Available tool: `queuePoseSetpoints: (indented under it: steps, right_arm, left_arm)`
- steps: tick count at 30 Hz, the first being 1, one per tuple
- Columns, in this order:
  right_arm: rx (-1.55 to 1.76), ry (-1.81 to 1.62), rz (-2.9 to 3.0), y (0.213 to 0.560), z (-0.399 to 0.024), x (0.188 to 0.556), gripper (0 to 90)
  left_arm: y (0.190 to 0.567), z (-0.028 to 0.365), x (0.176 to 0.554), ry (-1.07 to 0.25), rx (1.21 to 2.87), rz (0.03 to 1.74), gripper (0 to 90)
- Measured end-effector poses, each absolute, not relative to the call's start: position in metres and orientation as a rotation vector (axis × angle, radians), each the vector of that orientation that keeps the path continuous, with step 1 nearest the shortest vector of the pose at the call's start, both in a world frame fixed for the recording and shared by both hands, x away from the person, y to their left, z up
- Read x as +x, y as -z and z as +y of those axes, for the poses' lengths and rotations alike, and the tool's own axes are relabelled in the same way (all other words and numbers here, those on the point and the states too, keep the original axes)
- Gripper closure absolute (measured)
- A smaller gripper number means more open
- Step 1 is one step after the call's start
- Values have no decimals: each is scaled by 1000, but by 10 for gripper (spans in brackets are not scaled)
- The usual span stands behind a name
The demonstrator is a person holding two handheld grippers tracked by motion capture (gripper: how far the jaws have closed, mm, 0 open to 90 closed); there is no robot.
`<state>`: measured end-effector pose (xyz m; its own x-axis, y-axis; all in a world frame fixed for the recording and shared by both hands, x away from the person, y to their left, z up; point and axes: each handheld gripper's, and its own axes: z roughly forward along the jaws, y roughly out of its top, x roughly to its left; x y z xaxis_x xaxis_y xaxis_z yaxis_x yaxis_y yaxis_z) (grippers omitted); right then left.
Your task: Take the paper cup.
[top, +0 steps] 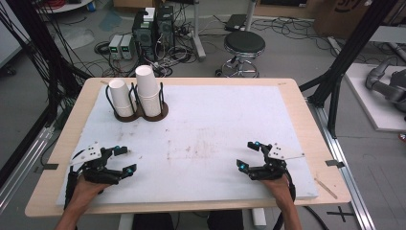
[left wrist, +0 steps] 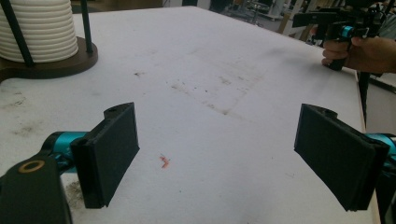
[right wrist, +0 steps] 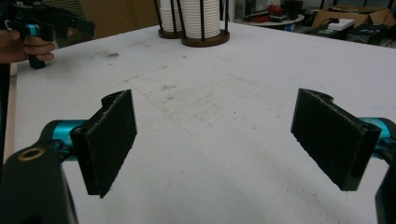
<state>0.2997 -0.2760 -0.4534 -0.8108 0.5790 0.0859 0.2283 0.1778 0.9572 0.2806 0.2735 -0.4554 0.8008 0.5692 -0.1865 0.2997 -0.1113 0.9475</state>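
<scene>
A stained white mat (top: 206,129) is covering the wooden counter (top: 297,110); both grippers' jaws are standing spread, empty; a black stool (top: 244,45) is sitting at twelve o'clock.

Black stool (top: 244,44) — computer towers (top: 154,27) behind table

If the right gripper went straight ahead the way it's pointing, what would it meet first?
Probably nothing near: the right gripper is open, with bare white board ahead. The cup holder with its stacked cups lies far off, roughly in line.
</scene>
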Motion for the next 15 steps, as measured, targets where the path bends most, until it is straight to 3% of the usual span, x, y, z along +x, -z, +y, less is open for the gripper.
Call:
queuePoseSetpoints:
  steps: [15]
  right_arm:
    - [807,-1716,2123,454,-280,299,149]
  left_arm:
    - [455,273,278,-293,1708,680,135]
